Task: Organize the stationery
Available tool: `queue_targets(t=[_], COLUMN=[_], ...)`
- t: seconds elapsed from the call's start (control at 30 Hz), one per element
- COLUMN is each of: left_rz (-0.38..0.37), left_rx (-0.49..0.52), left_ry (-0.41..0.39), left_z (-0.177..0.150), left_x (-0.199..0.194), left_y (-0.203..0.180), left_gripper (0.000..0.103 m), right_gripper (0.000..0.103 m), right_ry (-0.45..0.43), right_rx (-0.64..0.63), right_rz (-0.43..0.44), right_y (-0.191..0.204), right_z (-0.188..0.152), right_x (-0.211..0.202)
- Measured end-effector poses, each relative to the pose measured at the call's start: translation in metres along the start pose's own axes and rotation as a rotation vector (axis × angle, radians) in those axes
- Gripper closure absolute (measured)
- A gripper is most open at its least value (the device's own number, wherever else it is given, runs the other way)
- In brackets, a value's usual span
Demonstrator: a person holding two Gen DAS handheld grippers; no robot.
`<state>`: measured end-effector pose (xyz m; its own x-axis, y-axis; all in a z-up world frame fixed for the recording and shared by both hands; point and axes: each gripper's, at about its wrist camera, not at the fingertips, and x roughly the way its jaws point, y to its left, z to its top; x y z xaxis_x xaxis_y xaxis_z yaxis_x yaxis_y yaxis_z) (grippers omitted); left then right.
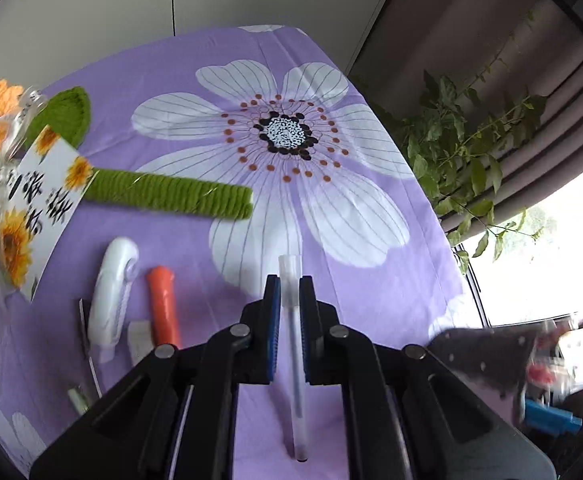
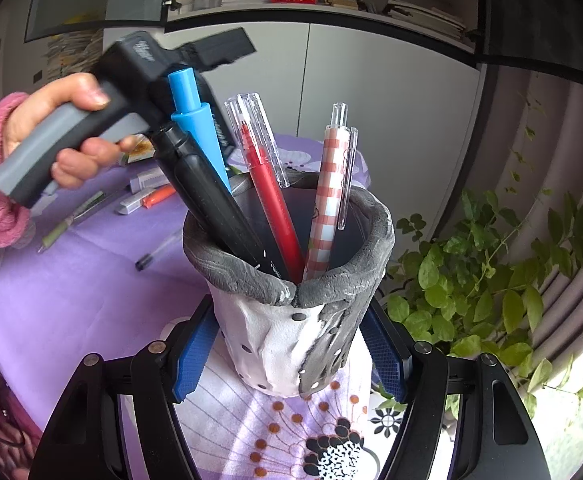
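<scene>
My left gripper [image 1: 290,286] is shut on a clear white pen [image 1: 294,344] and holds it above the purple flowered cloth [image 1: 371,280]. In the right wrist view the left gripper body, held by a hand in a pink sleeve, is up at the left, with its fingertips out of sight. My right gripper [image 2: 289,356] grips the grey and white pen holder [image 2: 291,320] from both sides. The holder contains a black and blue marker [image 2: 207,184], a red pen [image 2: 267,180] and a red checked pen [image 2: 329,200].
On the cloth lie a white correction tape [image 1: 111,296], an orange marker [image 1: 164,304], an eraser [image 1: 139,340], a green knitted stem [image 1: 171,194] with a sunflower card [image 1: 43,208], a green pen [image 2: 71,216] and a clear pen [image 2: 159,252]. A leafy plant [image 2: 471,280] stands to the right.
</scene>
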<state>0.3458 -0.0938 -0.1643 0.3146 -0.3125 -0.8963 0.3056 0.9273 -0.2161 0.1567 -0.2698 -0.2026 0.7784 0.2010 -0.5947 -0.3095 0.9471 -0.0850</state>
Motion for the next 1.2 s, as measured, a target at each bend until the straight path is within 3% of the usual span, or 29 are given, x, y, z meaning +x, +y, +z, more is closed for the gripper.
queue_targets(t=[0.17, 0.37, 0.43, 0.63, 0.77, 0.87, 1.03, 1.13, 1.2], left_rz=[-0.064, -0.061, -0.062, -0.041, -0.036, -0.041, 0.019, -0.027, -0.05], left_rx=[-0.032, -0.075, -0.077, -0.047, -0.058, -0.142, -0.389, -0.588, -0.691], left_ry=[-0.143, -0.315, -0.349, -0.396, -0.379, -0.345, -0.189, -0.072, -0.035], left_z=[-0.036, -0.054, -0.057, -0.061, -0.06, -0.062, -0.067, -0.079, -0.085], left_x=[-0.061, -0.119, -0.129, -0.152, -0.143, -0.133, -0.096, -0.068, -0.057], left_y=[0.023, 0.036, 0.036, 0.034, 0.04, 0.059, 0.112, 0.149, 0.166], left_gripper=[0.096, 0.097, 0.097, 0.097, 0.098, 0.096, 0.095, 0.094, 0.084], right_gripper=[0.031, 0.031, 0.031, 0.031, 0.031, 0.031, 0.031, 0.031, 0.031], right_ry=[-0.008, 0.03, 0.007, 0.017, 0.017, 0.022, 0.011, 0.001, -0.003], right_rx=[-0.017, -0.082, -0.163, -0.198, -0.209, -0.195, -0.231, -0.255, -0.268], right_rz=[0.044, 0.172, 0.154, 0.225, 0.245, 0.252, 0.23, 0.218, 0.215], right_y=[0.009, 0.03, 0.044, 0.062, 0.066, 0.058, 0.063, 0.067, 0.069], right_z=[0.012, 0.043, 0.053, 0.072, 0.077, 0.076, 0.073, 0.071, 0.07], right_x=[0.016, 0.04, 0.044, 0.068, 0.081, 0.081, 0.077, 0.074, 0.072])
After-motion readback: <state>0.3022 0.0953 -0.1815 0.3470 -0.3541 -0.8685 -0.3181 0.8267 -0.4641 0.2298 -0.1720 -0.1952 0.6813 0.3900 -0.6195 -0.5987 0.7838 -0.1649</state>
